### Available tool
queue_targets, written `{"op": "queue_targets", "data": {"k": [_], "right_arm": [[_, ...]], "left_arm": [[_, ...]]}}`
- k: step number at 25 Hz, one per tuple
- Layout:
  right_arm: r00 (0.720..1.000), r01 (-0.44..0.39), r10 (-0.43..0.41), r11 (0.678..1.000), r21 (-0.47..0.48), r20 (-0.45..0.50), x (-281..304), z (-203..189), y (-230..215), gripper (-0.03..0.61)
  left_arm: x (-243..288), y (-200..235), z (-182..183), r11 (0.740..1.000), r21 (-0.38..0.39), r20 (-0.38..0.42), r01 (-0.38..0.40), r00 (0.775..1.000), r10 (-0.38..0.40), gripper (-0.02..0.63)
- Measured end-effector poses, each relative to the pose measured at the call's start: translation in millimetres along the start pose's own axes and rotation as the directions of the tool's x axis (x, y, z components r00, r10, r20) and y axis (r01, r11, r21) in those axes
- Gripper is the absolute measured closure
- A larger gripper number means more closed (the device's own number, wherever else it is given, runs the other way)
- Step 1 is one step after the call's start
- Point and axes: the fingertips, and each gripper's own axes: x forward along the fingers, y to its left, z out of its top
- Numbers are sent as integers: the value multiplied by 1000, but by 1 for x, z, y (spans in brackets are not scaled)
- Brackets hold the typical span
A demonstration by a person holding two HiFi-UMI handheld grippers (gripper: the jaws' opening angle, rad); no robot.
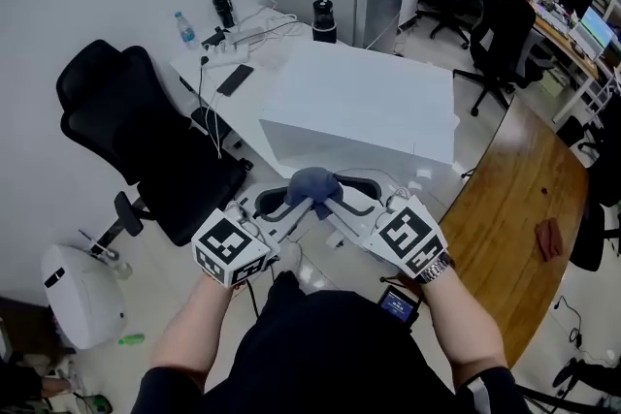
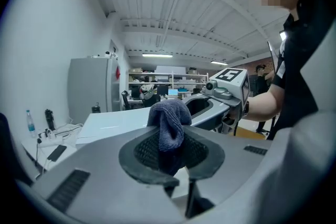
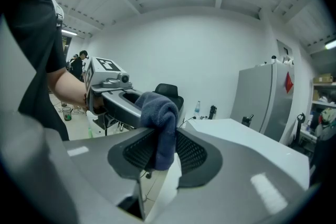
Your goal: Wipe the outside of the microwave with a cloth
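A blue-grey cloth [image 1: 312,184] is bunched up between my two grippers, in front of the white box-shaped microwave [image 1: 359,107] on the white table. My left gripper [image 1: 291,202] comes in from the left and my right gripper [image 1: 337,201] from the right, tips meeting at the cloth. In the left gripper view the cloth [image 2: 169,118] is pinched between the left gripper's [image 2: 170,152] pads and bulges above them. The right gripper view shows the cloth [image 3: 157,110] hanging between the right gripper's [image 3: 160,152] pads, which press on it. Both are shut on it.
A black office chair [image 1: 146,131] stands left of the table. A phone [image 1: 235,79], cables, a water bottle [image 1: 186,29] and a black flask [image 1: 324,19] lie behind the microwave. A curved wooden table [image 1: 524,208] is at the right, a white round appliance [image 1: 82,291] on the floor.
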Motion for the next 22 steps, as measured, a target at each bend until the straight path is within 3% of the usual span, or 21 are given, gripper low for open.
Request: {"op": "queue_targets", "data": {"k": [5, 10, 12, 15, 22], "right_arm": [[997, 76, -75, 996, 51, -16, 40, 7, -24, 462], [977, 210, -211, 972, 102, -1, 70, 21, -65, 569], [965, 261, -263, 958, 116, 0, 80, 26, -81, 577], [948, 317, -319, 939, 133, -6, 94, 31, -103, 577], [910, 413, -413, 895, 167, -38, 126, 31, -150, 577]], "left_arm": [[-33, 72, -20, 986, -33, -8, -164, 986, 164, 548], [-54, 146, -55, 956, -51, -67, -289, 956, 285, 548], [-55, 170, -72, 947, -48, -92, -317, 945, 312, 548], [-48, 200, -97, 944, -51, -130, -325, 940, 316, 548], [-12, 252, -145, 964, -55, -199, -258, 949, 243, 548]]}}
